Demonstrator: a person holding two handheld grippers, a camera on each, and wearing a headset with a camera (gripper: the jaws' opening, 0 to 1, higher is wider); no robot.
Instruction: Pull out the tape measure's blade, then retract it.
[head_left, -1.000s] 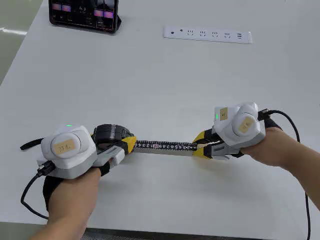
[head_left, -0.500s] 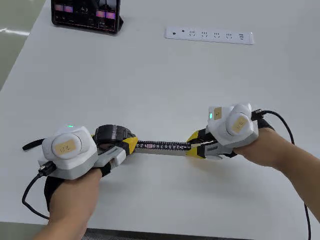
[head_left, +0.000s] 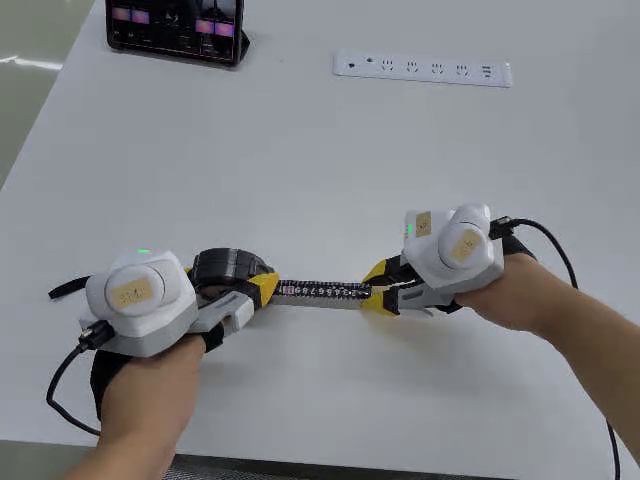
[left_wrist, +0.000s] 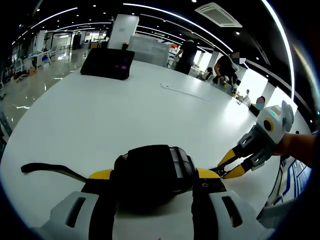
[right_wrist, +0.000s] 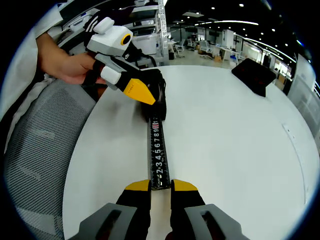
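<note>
White table, large open hall behind. Far edge: dark screen device, white power strip.

Tape measure: black case, laid at the near left of the table, clamped between the jaws of the left gripper. Blade: drawn out rightward, its end pinched between the narrowly set jaws of the right gripper. Black strap: trailed left of the case, possibly its wrist loop.
</note>
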